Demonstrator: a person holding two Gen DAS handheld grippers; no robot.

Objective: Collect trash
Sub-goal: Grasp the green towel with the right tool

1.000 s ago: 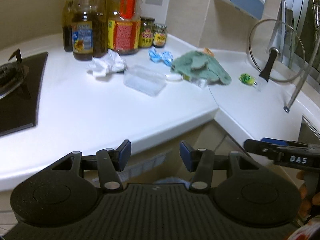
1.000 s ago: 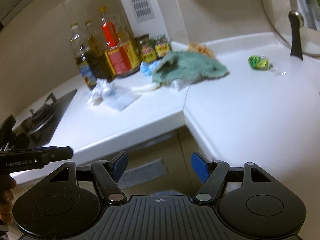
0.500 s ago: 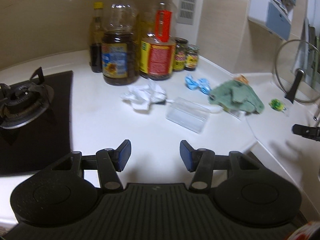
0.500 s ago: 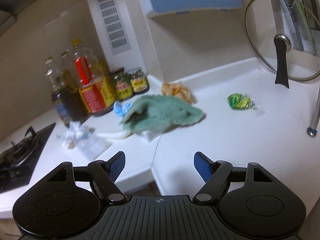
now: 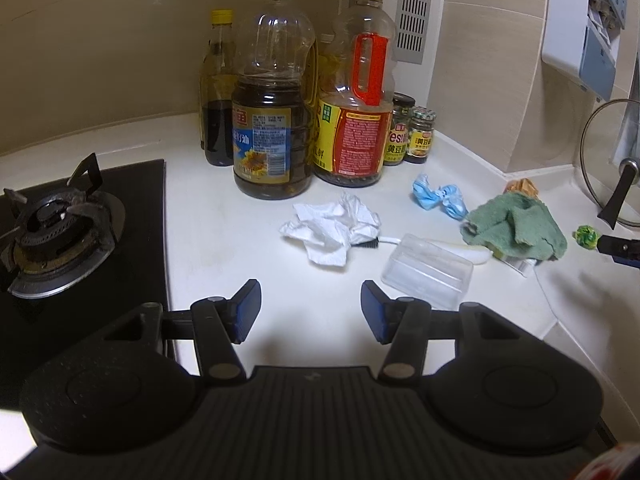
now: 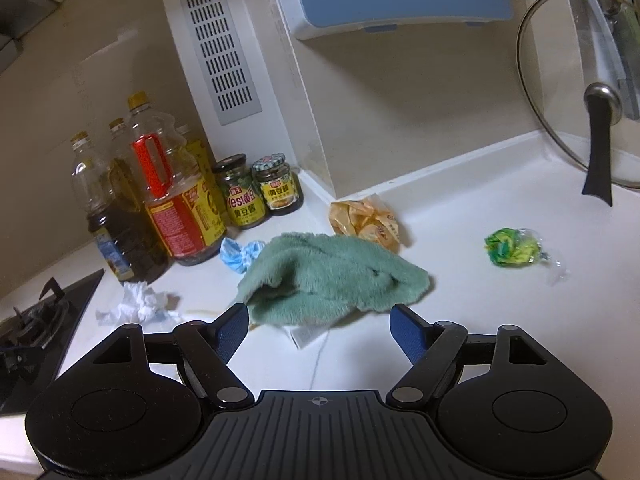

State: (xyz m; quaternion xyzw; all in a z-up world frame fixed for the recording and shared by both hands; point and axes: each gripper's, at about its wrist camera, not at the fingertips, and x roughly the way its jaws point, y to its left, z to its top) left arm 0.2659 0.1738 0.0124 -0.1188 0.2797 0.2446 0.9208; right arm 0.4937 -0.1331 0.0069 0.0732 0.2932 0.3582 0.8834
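Trash is strewn over the white counter: a crumpled white tissue, a blue crumpled wrapper, a clear plastic box, an orange snack bag and a green-yellow wrapper. My left gripper hovers open just short of the tissue and the box, with nothing between its fingers. My right gripper is opening its jaws in front of a green cloth. Nothing is between them.
Several oil bottles and two sauce jars stand against the back wall. A gas burner lies at the left. A glass pot lid leans at the right. A white-handled brush lies under the cloth's edge.
Both grippers have come forward and up from beyond the counter's front edge to above its surface. The trash now looks closer. The right jaws have spread wider.
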